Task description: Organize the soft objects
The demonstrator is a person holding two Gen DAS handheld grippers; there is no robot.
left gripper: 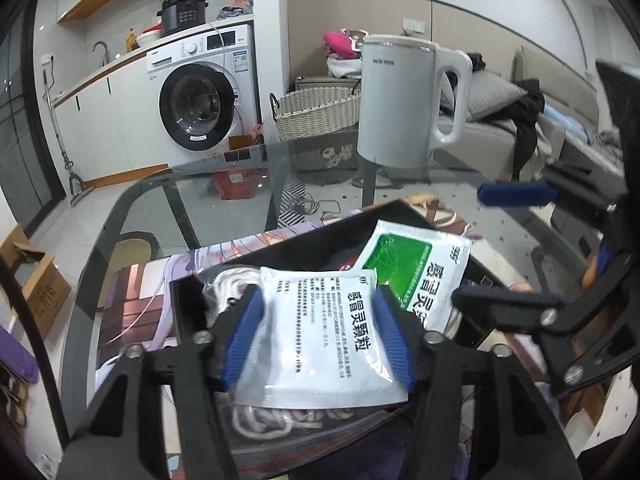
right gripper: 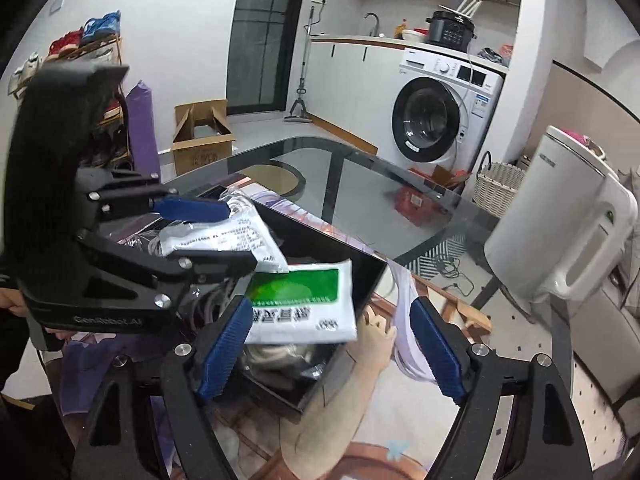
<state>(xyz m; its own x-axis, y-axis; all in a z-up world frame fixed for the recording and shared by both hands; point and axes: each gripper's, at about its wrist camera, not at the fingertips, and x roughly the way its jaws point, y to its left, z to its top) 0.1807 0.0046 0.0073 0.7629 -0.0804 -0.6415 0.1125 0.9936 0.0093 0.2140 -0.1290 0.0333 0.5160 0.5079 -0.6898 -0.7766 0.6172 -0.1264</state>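
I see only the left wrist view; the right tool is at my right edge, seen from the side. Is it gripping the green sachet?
Observer: No. The right tool is open; the green sachet lies by one pad, and the other pad is well clear of it.
Operator: Where is that other pad, please?
Observer: Outside the black box, above the printed mat.

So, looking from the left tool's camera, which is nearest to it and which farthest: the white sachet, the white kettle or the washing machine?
1. White printed sachet: right between the left tool's blue pads, over the black tray.
2. White plastic kettle: standing farther back on the glass table, right of centre.
3. White front-loading washing machine: across the room, upper left.
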